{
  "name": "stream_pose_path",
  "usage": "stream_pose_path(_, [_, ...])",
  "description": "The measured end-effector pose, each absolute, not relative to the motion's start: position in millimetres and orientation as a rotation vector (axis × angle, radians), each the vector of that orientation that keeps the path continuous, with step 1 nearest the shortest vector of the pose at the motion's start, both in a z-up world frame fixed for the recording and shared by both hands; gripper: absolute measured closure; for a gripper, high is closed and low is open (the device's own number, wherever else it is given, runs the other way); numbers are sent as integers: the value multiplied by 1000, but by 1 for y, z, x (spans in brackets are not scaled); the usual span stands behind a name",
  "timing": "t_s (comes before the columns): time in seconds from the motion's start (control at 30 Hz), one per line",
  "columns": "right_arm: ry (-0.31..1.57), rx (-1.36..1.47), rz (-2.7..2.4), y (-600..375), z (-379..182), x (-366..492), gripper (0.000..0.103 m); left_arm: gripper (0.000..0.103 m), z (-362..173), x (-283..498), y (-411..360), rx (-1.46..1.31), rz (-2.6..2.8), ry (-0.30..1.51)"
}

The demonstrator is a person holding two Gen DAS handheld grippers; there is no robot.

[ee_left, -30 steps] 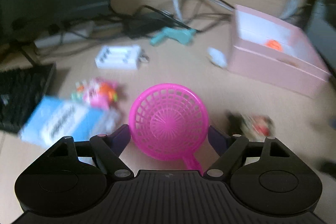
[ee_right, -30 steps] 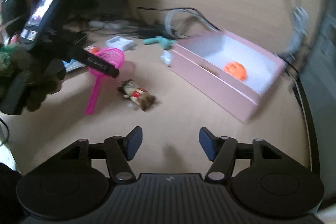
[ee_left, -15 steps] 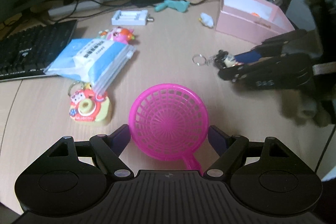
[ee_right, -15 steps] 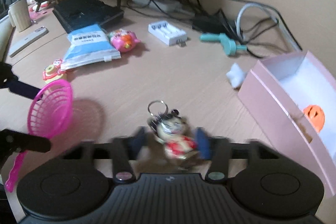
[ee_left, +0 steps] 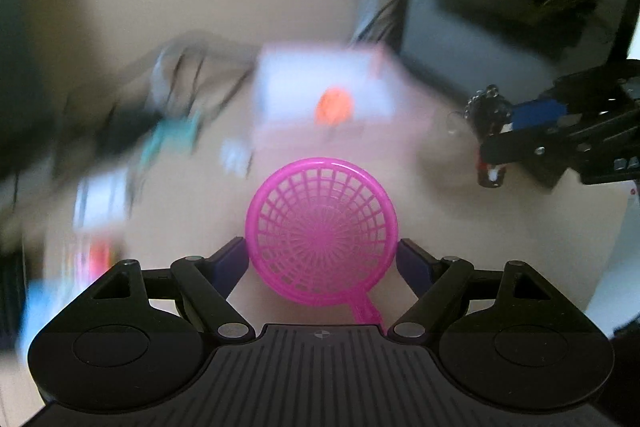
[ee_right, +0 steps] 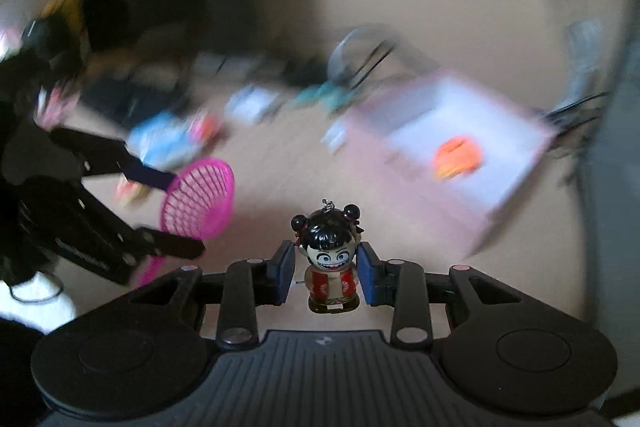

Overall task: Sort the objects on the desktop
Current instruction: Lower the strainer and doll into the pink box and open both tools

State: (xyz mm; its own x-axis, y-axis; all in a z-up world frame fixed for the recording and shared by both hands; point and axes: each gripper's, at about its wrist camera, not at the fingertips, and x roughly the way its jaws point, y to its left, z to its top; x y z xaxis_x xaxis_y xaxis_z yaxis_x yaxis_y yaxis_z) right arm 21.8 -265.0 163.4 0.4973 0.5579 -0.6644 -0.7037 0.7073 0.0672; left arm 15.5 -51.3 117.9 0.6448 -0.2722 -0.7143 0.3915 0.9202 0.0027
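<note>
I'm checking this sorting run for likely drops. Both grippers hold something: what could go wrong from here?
1. The right gripper pinches the doll keychain only at its sides; it could twist or slip out.
2. The left gripper holds the pink strainer by its round rim, which could pop free.

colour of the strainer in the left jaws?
Bright pink strainer, mesh and handle alike. Clearest in the left wrist view.

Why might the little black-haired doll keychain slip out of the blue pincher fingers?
The small glossy plastic doll keychain looks smooth and rounded, so it might slip or twist. The right gripper pinches only its narrow body, and its big head probably makes it top-heavy. It seems light and stiff.
</note>
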Motion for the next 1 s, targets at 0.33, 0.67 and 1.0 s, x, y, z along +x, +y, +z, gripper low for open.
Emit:
stream_pose_path(0.33, [539, -81, 565, -309, 210, 31, 70, 17, 171, 166, -101, 99, -483, 686])
stream_pose_path(0.67, [595, -60, 503, -310, 193, 63, 70, 3, 150, 211, -92, 20, -401, 727])
stream_pose_path(1.0, [580, 13, 585, -262, 186, 148, 70, 1, 112, 98, -24, 27, -203, 804])
